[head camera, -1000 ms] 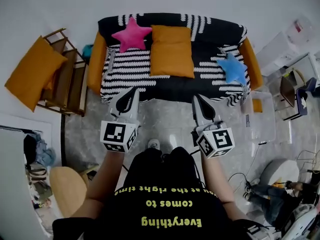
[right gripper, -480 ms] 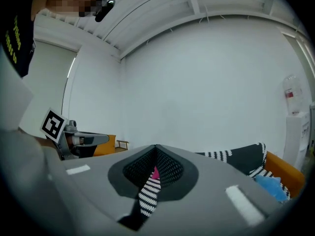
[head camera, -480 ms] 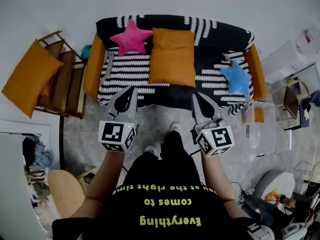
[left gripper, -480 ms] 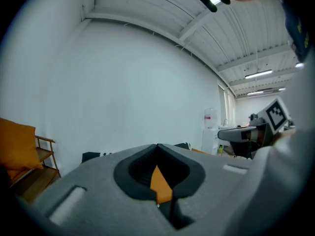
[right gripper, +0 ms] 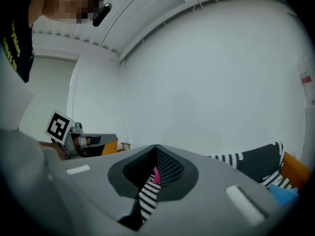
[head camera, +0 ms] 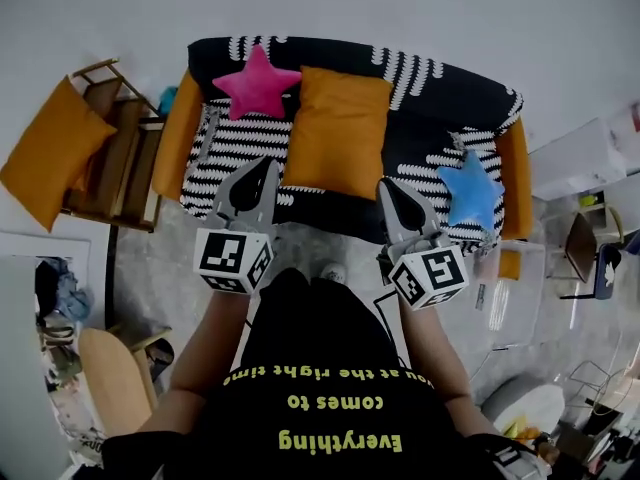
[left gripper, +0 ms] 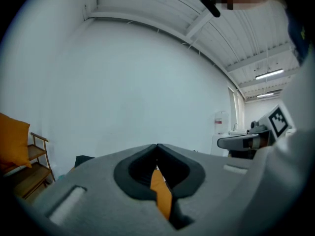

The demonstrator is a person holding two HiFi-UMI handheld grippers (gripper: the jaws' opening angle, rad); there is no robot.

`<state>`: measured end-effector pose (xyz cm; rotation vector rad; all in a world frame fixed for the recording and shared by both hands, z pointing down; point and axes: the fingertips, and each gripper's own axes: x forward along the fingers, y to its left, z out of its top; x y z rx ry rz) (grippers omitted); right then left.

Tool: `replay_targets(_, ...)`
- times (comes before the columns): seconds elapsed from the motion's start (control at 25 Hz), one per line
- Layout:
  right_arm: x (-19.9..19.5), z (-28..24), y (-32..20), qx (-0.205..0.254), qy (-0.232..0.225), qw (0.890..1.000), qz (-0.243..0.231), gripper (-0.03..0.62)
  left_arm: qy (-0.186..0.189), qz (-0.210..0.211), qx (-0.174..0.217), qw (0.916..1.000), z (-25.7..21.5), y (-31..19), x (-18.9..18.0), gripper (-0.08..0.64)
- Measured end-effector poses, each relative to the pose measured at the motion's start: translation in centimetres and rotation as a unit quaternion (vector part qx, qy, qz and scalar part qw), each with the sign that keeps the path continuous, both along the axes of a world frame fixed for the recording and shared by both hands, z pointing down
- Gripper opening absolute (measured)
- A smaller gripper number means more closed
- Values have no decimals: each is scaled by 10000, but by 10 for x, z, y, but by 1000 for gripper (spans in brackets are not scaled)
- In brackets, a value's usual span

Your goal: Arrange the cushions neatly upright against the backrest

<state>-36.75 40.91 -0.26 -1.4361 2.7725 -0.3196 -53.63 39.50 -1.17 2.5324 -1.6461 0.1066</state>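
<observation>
**Closing on the sofa with both tools clenched**

Standing nearer the sofa than a second ago, having carried the left tool and the right tool forward. Now overlapping its front edge with both tips in the head view, rather than pointing at bare floor short of it. Seeing the sofa larger and lower in that view as well.

Holding the two tools side by side and apart, aiming about level toward the backrest and touching none of the cushions.

Keeping the left tool clenched, jaws pressed together on nothing. Showing only a sliver of orange through the slit behind the tips in the left gripper view.

Keeping the right tool clenched too, gripping nothing. Showing a strip of striped cover and a speck of pink past its tips in the right gripper view.

Leaving three cushions on the sofa:
- Pink star: leaning upright against the backrest at the left end.
- Orange cushion: just beside the pink star, sloping from the backrest down over the seat toward the front edge.
- Blue star: lying on the seat at the right end, near the armrest and well apart from the other two.

Leaving one more, the chair cushion, propped on the wooden chair to the left of the sofa, well away from both tools.
</observation>
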Motion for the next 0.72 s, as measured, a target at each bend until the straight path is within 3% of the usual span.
replay_targets(0.2,10,6,-33,-112,-305,9995,-41,11,-38,-64,-191,9998,14,-31,7,-2)
replay_targets(0.4,7,14,-79,-19,-223,9997,77,11,-51,-27,-280,9996,27,-77,3,-2)
replay_targets(0.72,-8,32,-183,-221,-115,9981,566,11,184,763,-90,9969,34,-191,-2,-2)
